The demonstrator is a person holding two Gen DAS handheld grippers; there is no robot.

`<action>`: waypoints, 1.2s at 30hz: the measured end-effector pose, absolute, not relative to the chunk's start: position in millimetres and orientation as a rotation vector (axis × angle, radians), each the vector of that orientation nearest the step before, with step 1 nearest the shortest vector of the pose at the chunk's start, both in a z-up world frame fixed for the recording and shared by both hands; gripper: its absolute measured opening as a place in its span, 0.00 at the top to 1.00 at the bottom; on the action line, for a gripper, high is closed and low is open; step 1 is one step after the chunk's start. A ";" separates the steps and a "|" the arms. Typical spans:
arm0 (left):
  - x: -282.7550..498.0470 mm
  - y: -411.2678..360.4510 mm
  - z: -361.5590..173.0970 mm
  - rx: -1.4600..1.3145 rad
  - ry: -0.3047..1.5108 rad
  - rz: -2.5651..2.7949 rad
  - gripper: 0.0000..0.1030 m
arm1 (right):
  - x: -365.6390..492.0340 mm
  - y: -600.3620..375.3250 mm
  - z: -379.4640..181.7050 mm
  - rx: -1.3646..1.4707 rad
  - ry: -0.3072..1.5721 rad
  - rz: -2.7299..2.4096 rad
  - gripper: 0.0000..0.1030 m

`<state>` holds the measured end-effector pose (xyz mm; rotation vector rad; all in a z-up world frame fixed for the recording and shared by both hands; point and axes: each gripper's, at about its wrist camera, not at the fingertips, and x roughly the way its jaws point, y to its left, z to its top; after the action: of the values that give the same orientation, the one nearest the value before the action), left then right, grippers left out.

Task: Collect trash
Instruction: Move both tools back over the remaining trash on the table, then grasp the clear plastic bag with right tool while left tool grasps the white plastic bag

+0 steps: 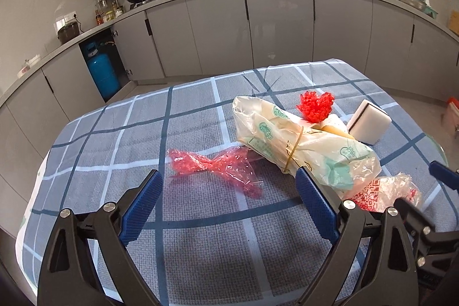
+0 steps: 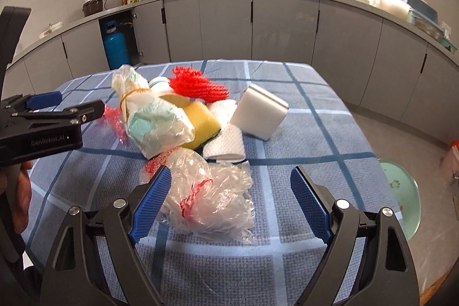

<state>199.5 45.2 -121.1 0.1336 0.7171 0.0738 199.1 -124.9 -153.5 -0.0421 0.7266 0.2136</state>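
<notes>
Right gripper (image 2: 229,182): jaws spread wide, released; a crumpled clear plastic bag (image 2: 212,200) with red print is seen lying between them on the checked cloth, against the left pad only, not clamped. Left gripper (image 1: 228,185): also released, jaws wide, nothing clasped; a twisted red cellophane wrapper (image 1: 215,167) is found just ahead of its tips on the cloth-covered counter (image 1: 114,139). Past it a rolled printed plastic bag (image 1: 289,139), bound with a rubber band (image 1: 294,151), is propped over the heap. Behind are noted a red mesh net (image 2: 198,86), a yellow sponge (image 2: 200,125), a white embossed paper towel (image 2: 226,145) and a white block (image 2: 258,116) tilted on the pile. All trash is gathered mid-counter.
</notes>
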 end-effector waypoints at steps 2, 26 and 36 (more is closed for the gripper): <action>199.6 44.3 -120.5 0.132 0.718 0.071 0.11 | 200.5 -123.9 -157.7 -0.035 0.757 0.251 0.37; 235.7 -9.2 -132.0 0.077 0.768 -0.042 0.11 | 173.1 -187.7 -136.4 -0.024 0.700 0.100 0.88; 231.8 -20.3 -136.9 0.044 0.803 -0.142 0.67 | 178.7 -187.9 -141.9 -0.014 0.711 0.109 0.87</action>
<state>231.8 -20.3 -136.9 0.0441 0.8029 -0.1425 178.7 -187.9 -141.9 -0.0142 0.7107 0.1093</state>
